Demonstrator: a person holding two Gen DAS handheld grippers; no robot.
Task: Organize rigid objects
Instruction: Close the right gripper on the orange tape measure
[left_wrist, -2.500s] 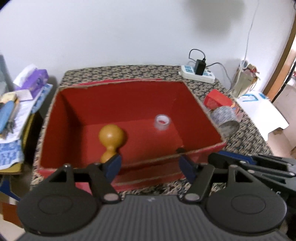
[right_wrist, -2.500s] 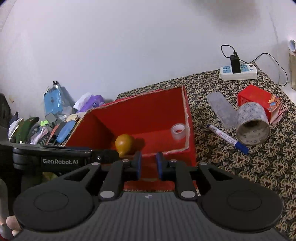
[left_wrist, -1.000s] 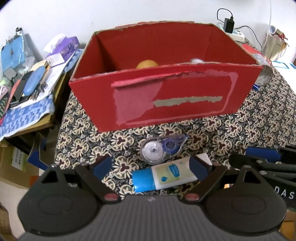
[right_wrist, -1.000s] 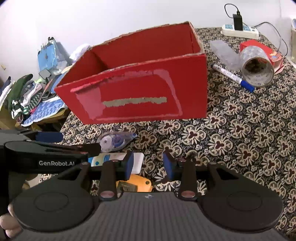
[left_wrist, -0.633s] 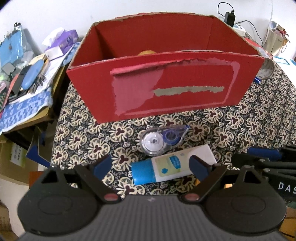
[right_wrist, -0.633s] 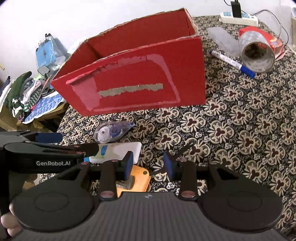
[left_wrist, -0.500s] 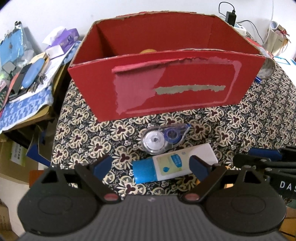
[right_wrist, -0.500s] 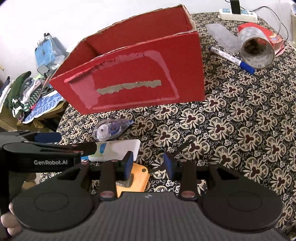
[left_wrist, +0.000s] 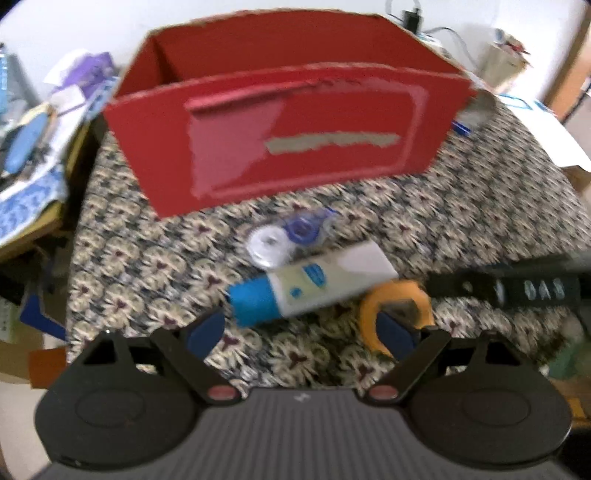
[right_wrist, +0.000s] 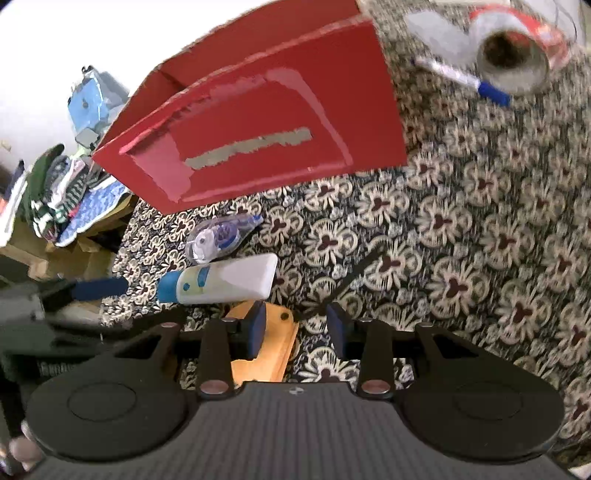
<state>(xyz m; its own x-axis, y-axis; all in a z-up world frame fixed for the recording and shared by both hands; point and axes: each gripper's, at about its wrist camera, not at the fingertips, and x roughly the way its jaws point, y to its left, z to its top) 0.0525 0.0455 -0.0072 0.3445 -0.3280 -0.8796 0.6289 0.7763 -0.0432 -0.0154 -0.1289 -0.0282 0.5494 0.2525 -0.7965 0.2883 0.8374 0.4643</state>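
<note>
My left tongs (left_wrist: 301, 330) stand spread wide with nothing gripped, tipped down at the desk (left_wrist: 480, 221). Just ahead of them lies a white tube with a blue cap (left_wrist: 310, 284), its cap nearer my left pad; it lies ahead of the pads rather than between them. My right pad in that view overlaps an orange tape measure (left_wrist: 397, 306), though the blur keeps me from telling whether it touches. Just beyond the tube sits a clear correction tape dispenser (left_wrist: 288, 240), touching or nearly touching it.

My right tongs (right_wrist: 293, 326) are narrowly parted and hold nothing. Their left pad sits over the tape measure's (right_wrist: 269, 350) orange body, which lies just below the tube (right_wrist: 221, 280); bare patterned cloth shows between the pads. The dispenser (right_wrist: 221, 236) lies a little further ahead and to the left.

Beyond these three things stands the red cardboard box (left_wrist: 288, 125), its torn front wall facing me. Far ahead to the right of my right tongs lie a blue-capped marker (right_wrist: 465, 81) and a roll of tape (right_wrist: 511, 55), near each other, both blurred.
</note>
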